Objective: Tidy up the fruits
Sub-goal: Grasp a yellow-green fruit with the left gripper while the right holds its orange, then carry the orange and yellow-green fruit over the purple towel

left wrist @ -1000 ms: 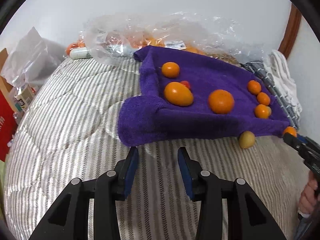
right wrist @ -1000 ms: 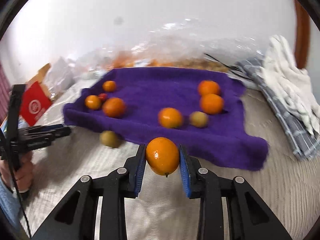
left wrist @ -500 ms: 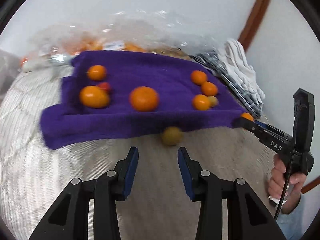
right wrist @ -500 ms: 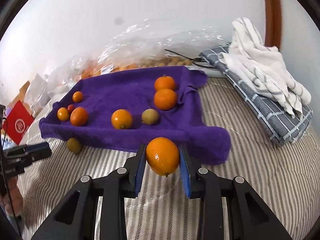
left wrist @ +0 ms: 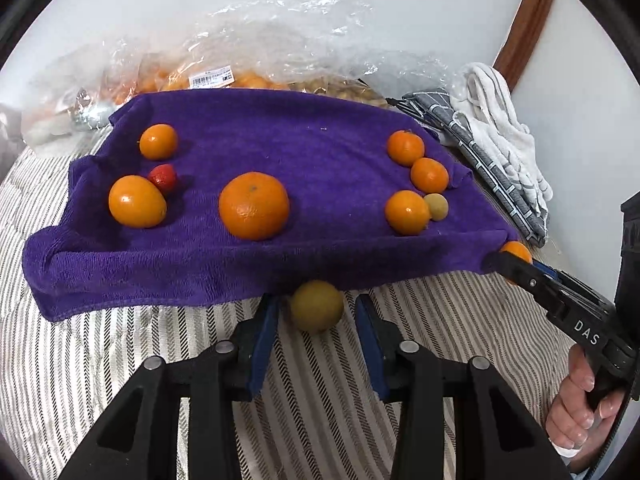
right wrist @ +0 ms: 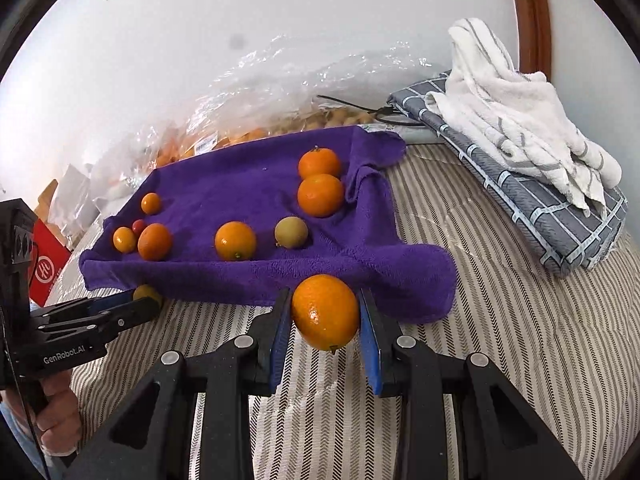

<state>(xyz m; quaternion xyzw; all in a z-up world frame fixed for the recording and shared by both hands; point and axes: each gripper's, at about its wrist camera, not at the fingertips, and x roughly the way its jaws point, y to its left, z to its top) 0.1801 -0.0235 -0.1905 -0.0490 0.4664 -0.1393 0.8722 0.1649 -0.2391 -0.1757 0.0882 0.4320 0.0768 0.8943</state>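
Purple towel (left wrist: 280, 148) is lying on the striped bedcover (left wrist: 100, 360), and on it we are counting six orange fruits, one small red fruit (left wrist: 162, 177) and one small yellow-green fruit (left wrist: 436, 207). Our left gripper (left wrist: 316, 320) is closing its jaws around a second yellow-green fruit (left wrist: 316, 311) on the bedcover, just beside the towel's near edge (a narrow gap is showing on both sides, so we are not pinching it yet). Our right gripper (right wrist: 325, 322) is squeezing a seventh orange fruit (right wrist: 325, 312) above the bedcover, near the towel's front corner.
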